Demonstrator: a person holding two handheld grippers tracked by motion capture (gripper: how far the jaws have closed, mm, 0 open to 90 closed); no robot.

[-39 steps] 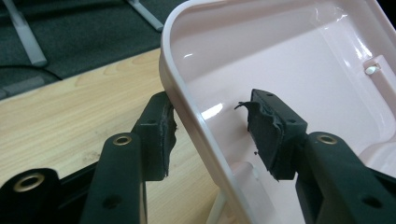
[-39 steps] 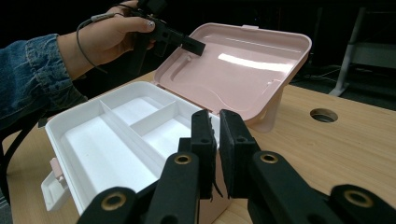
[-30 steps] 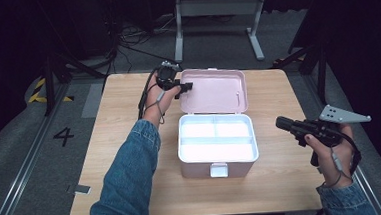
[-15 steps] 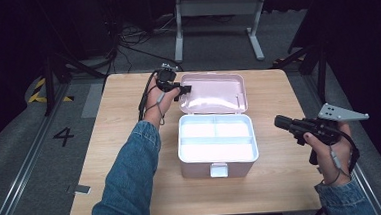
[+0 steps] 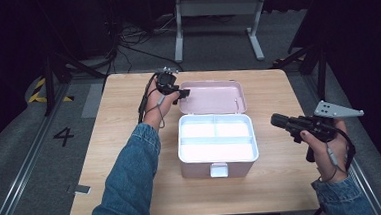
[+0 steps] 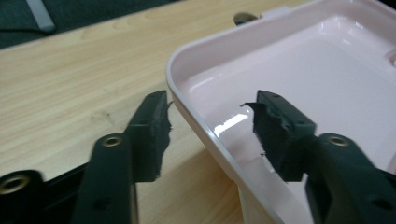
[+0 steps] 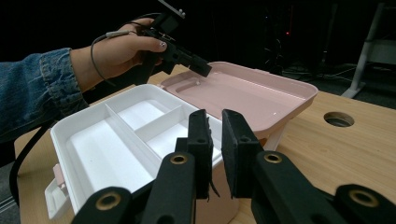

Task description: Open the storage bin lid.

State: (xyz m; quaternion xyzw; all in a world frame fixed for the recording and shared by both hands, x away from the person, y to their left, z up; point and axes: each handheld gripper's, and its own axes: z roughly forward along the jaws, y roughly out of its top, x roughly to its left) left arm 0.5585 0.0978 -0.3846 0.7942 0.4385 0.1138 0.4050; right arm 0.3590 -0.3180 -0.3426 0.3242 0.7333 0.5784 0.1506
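A pink box (image 5: 217, 158) stands open mid-table, with a white divided tray (image 7: 116, 140) in it. Its pink lid (image 5: 213, 97) lies flung back behind it. My left gripper (image 5: 181, 94) is at the lid's left corner. In the left gripper view its jaws (image 6: 210, 121) straddle the lid's rim (image 6: 196, 116), one pad outside and one over the lid's hollow (image 6: 327, 70). They have just been opening, and no pad presses on the rim. My right gripper (image 5: 274, 121) hovers right of the box. Its jaws (image 7: 217, 135) have just been opening and stand narrowly parted, with nothing between them.
The wooden table (image 5: 120, 142) has a round cable hole (image 7: 338, 119) near its far right. A white latch (image 5: 218, 170) sticks out of the box's front. Beyond the table stands a metal frame (image 5: 218, 15), and the grey floor at left bears a painted 4 (image 5: 63, 136).
The left gripper's jaws have spread wider around the lid's corner. The right gripper's jaws have parted slightly. Both hands stay about where they were, and the lid still lies back.
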